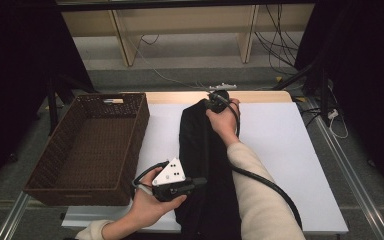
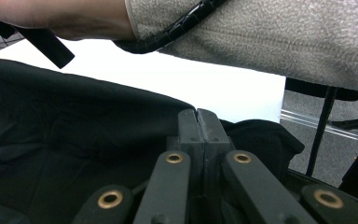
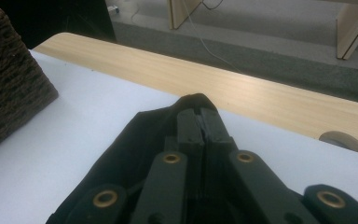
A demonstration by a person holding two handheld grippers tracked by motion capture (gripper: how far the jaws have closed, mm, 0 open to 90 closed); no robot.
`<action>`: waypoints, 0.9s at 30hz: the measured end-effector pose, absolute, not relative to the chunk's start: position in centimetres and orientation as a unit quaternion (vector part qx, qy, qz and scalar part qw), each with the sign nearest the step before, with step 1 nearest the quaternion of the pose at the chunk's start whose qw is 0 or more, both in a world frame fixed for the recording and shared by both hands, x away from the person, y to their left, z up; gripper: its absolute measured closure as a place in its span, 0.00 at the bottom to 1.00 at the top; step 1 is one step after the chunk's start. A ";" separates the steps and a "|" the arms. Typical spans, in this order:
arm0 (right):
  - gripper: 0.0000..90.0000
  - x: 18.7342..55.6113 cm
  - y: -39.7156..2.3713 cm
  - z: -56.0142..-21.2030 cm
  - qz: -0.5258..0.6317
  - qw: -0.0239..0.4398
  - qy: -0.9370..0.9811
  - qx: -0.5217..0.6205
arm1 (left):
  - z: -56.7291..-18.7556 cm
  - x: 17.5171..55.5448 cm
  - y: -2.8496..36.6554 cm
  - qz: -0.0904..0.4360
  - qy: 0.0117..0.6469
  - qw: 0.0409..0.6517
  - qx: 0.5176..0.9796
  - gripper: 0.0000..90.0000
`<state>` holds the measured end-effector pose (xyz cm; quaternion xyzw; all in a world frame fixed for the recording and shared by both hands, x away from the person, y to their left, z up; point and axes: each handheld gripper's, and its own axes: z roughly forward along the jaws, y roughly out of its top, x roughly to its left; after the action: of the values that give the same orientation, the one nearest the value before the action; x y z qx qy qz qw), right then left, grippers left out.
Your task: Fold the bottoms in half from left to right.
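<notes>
A dark woven wicker basket [image 1: 92,145] sits at the left, its right wall overhanging the left edge of the white table top [image 1: 290,160], and its inside is bare. Just right of the basket's near right corner, the left gripper [image 1: 200,182] points rightward, jaws clenched on the left edge of the black garment [image 1: 200,150]; in the left gripper view the two jaws meet flush with black cloth [image 2: 74,135] pinched at their tips and a grey fleece sleeve [image 2: 270,42] crossing overhead. The garment lies as a long dark strip right of the basket, running from the far part of the table to its near edge, where the cloth hangs over. Between basket and garment a narrow strip of white stays free. The right gripper [image 1: 211,102], farther from the basket and at the garment's far end, is likewise clenched on the cloth; in the right gripper view its jaws close on a small peak of fabric [image 3: 193,100] just short of the bare wooden strip [image 3: 261,98] along the table's far edge. Right of the garment, the white surface lies open out to the table's right edge.
</notes>
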<state>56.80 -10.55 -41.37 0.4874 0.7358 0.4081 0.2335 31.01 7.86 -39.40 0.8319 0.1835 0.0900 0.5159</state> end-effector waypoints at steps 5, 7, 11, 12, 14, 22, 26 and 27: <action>0.98 56.8 -10.8 -41.6 0.407 0.232 0.735 0.491 | -39.6 31.2 7.5 0.088 0.183 0.514 0.834 0.99; 0.98 56.8 -10.9 -41.7 0.407 0.232 0.734 0.491 | -39.6 31.2 7.4 0.087 0.182 0.514 0.833 0.99; 0.98 56.8 -11.0 -41.9 0.406 0.231 0.734 0.493 | -39.7 31.4 7.1 0.085 0.181 0.517 0.832 0.99; 0.98 56.8 -11.0 -41.9 0.406 0.230 0.734 0.493 | -39.7 31.4 7.0 0.085 0.180 0.516 0.833 0.99; 0.98 56.8 -11.0 -42.0 0.405 0.231 0.734 0.494 | -39.8 31.5 6.9 0.083 0.181 0.517 0.833 0.99; 0.98 56.9 -11.4 -42.5 0.400 0.230 0.733 0.500 | -40.1 31.6 6.1 0.079 0.175 0.517 0.834 0.99; 0.98 56.9 -11.6 -42.9 0.397 0.229 0.732 0.503 | -40.3 31.6 5.7 0.078 0.173 0.515 0.836 0.99; 0.98 56.9 -11.7 -43.0 0.397 0.230 0.733 0.502 | -40.3 31.6 5.6 0.078 0.173 0.514 0.836 0.99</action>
<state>56.93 -11.66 -42.97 0.5024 0.7326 0.3974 0.2301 31.61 5.59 -40.32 0.8365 0.1729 0.0783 0.5141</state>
